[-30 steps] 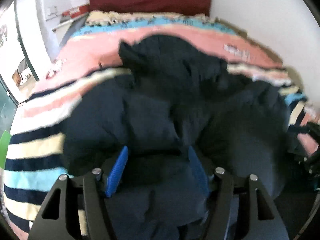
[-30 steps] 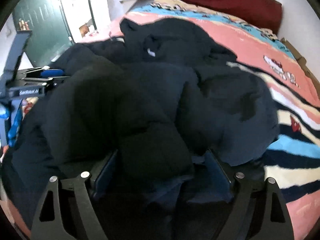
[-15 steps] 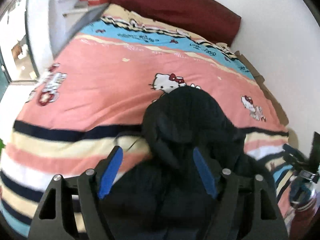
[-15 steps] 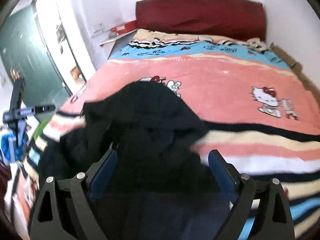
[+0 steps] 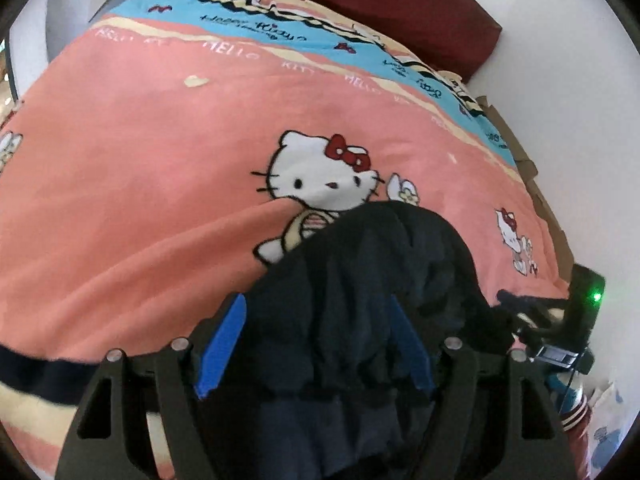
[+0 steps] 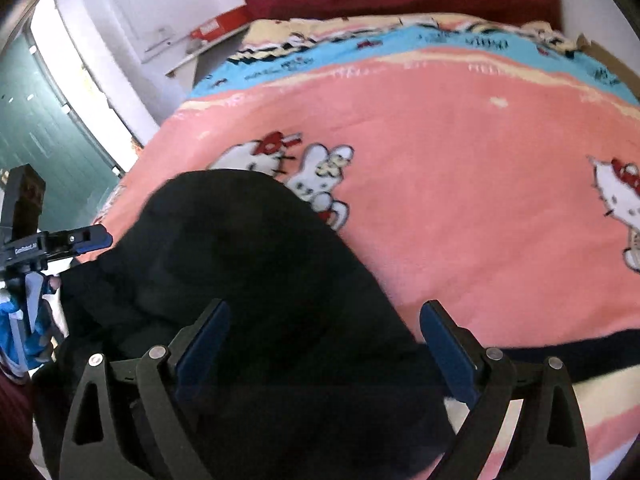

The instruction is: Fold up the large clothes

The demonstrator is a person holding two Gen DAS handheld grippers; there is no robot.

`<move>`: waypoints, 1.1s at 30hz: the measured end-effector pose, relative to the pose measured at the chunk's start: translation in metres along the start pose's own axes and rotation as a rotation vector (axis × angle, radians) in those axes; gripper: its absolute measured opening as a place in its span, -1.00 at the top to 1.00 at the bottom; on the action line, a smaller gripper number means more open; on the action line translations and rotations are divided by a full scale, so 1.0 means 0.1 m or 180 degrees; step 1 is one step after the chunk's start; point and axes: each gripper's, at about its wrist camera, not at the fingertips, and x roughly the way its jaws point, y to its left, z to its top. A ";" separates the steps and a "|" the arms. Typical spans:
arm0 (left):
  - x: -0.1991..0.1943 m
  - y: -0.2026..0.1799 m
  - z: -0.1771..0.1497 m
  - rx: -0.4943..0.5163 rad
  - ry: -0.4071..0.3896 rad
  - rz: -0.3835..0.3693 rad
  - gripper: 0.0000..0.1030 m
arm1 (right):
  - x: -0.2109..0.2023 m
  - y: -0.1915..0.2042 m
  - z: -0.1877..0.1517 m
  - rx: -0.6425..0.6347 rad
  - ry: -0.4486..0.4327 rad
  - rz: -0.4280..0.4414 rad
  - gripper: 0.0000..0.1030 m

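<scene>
2 grippers' fingers (image 5: 224,344) around dark garment (image 5: 360,300)

Loads of open room on the bed: the pink blanket (image 5: 152,152) runs flat and bare from the near stripes to the far headboard (image 5: 400,4), so a gripper can sweep across it freely. The only real lump is the dark garment (image 5: 376,292) bunched at the near edge, filling the gap between both sets of fingers. Far right is tight, the wall (image 5: 568,92) hugs the bed there. On the left a shelf (image 6: 200,50) and green door (image 6: 36,128) sit past the edge, probably clear of reach.
</scene>
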 end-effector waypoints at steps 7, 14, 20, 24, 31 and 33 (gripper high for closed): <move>-0.03 0.30 0.10 -0.0110 -0.0089 0.0033 -0.40 | 0.25 -0.13 0.02 0.0096 0.0180 0.0129 -0.85; 0.00 0.60 0.04 -0.0202 0.0186 -0.0463 -0.39 | 0.38 -0.19 0.01 0.0160 0.0316 0.0148 -0.91; 0.28 0.35 -0.09 0.0056 0.0507 -0.0711 -0.40 | 0.48 -0.22 0.01 0.0204 0.0387 0.0161 -0.94; 0.38 0.41 -0.16 -0.0043 0.0581 -0.0692 -0.40 | 0.51 -0.26 0.03 0.0282 0.0336 0.0187 -0.96; 0.30 0.27 -0.26 0.0108 0.0425 -0.0551 -0.37 | 0.54 -0.09 0.04 0.0027 0.0343 0.0247 -0.26; 0.30 0.22 -0.29 0.0183 0.0421 -0.0475 -0.14 | 0.54 0.00 0.04 -0.0086 0.0363 0.0194 0.03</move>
